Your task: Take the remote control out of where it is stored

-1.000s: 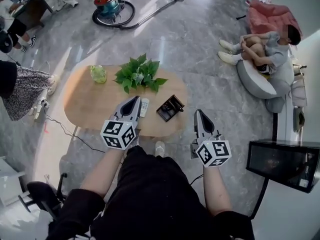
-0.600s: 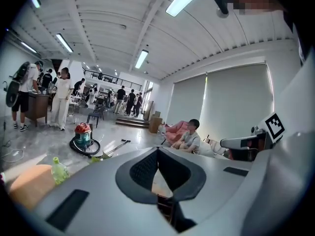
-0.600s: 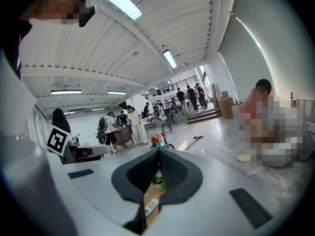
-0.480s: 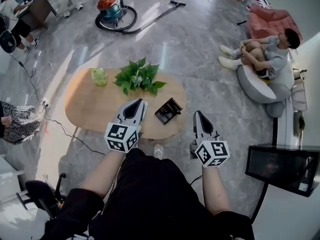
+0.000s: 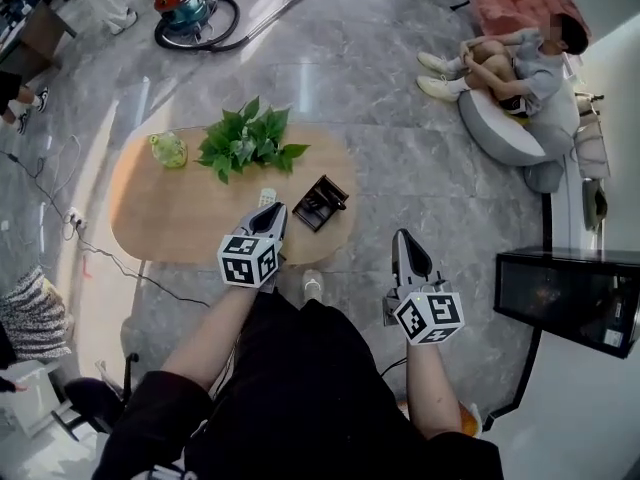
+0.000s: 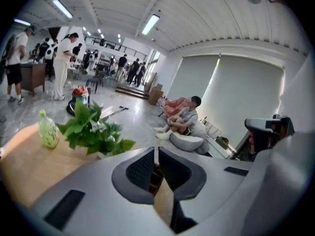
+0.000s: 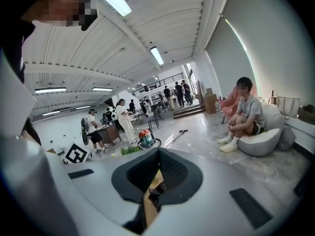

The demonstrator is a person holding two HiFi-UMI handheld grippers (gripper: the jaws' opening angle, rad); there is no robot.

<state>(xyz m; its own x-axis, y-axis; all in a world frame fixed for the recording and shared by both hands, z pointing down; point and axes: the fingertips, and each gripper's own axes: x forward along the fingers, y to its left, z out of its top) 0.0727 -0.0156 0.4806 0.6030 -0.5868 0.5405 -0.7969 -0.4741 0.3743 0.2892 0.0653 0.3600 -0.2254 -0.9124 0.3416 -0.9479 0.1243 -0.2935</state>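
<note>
Two shut, empty grippers: left gripper (image 5: 274,213) over the table (image 5: 170,218) edge, right gripper (image 5: 403,240) off it. White remote control (image 5: 266,197) flat on the wood, just beside the black holder (image 5: 320,202), seemingly already out. Next, probably: open left jaws, lower over it.

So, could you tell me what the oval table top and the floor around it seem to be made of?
Oval tan table top: probably wood or wood veneer, matte, warm colour. Grey floor: likely polished stone or marble-look tile, with veining, seams and glossy reflections.
</note>
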